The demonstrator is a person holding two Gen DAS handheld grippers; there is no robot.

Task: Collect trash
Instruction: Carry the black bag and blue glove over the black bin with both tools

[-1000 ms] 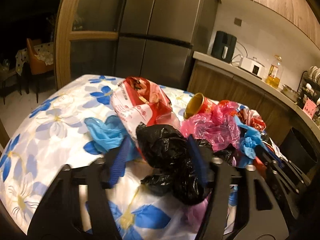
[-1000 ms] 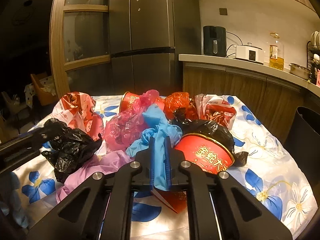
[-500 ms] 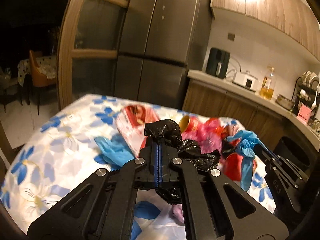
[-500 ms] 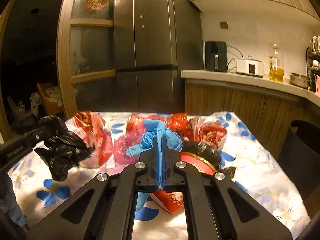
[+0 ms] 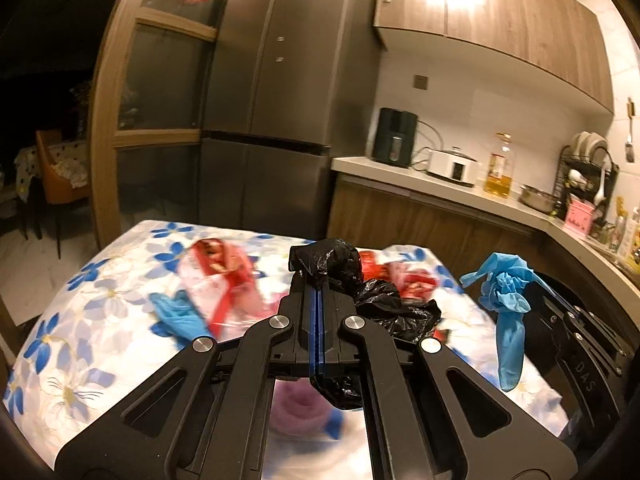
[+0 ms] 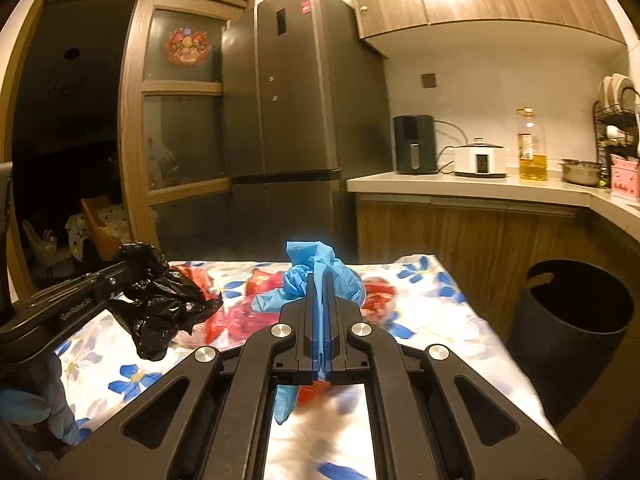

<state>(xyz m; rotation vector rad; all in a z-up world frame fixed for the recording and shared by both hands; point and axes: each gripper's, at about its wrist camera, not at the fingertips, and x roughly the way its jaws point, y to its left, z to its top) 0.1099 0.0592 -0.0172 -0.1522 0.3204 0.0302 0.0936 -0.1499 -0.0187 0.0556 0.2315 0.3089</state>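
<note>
Nearest in each wrist view is a black two-fingered tool. The left tool (image 5: 318,280) is clenched on a crumpled black plastic bag (image 5: 372,300), which bulges past the fingertips and hangs below them, clear of the counter (image 5: 80,320). The right tool (image 6: 319,280) is clenched on a blue disposable glove (image 6: 320,268); the glove bunches above the fingertips and a loose end dangles under them, also off the surface. In the left view the right tool and its glove show at the right edge; in the right view the left tool and its bag show at the left edge. Below both lies the counter, covered by a white cloth with blue flowers. More trash lies on it: a second blue glove (image 5: 178,314) toward its left side, a red and white wrapper (image 5: 220,276) just beyond that, and blurred red packaging (image 6: 376,296) toward the far edge. A black bin (image 6: 576,320) stands on the floor past the counter's right edge. Beyond stands a tall grey refrigerator (image 6: 296,120).
</note>
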